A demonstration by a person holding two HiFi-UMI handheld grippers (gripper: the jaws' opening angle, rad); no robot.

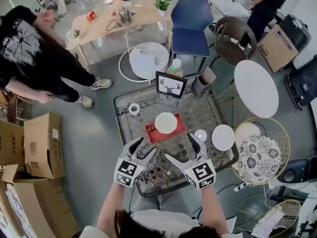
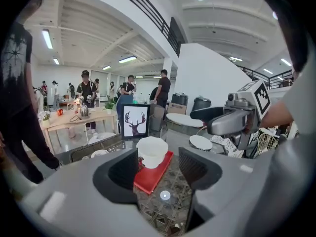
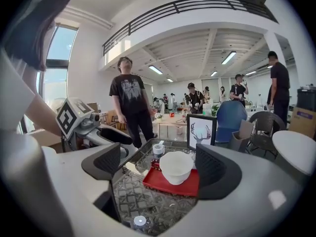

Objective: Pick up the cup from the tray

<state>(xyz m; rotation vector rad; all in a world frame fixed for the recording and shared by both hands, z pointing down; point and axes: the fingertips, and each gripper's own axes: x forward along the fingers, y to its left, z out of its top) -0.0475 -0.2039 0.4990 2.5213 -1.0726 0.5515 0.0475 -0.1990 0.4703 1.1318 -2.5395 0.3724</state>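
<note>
White fluted ceramic cup point(image 1: 166, 122) is seen standing upright on a flat red rectangular tray point(image 1: 152, 133), which is laid near the middle of a glass-topped table with a woven metal frame point(image 1: 195, 108). The cup is set towards the right end of the tray.

Both tools are held over the near edge of the table, side by side and well short of the cup. The left gripper point(image 1: 143, 148) is held with its jaws spread apart; nothing is clasped between them and nothing is touched by the pads. In the left gripper view the cup and the tray are framed in the gap between the jaws, farther off. The right gripper point(image 1: 179, 146) is likewise spread wide and empty, and in the right gripper view the cup is framed between its dark ribbed pads point(image 3: 109, 160) without contact.

A small white round disc point(image 1: 200, 135) is seen on the glass just to the right of the tray, and a white round plate point(image 1: 223, 137) lies farther right. A framed black-and-white deer picture point(image 1: 171, 84) is propped at the far edge of the table, and a roll of white tape point(image 1: 134, 108) is placed at the far left.
</note>
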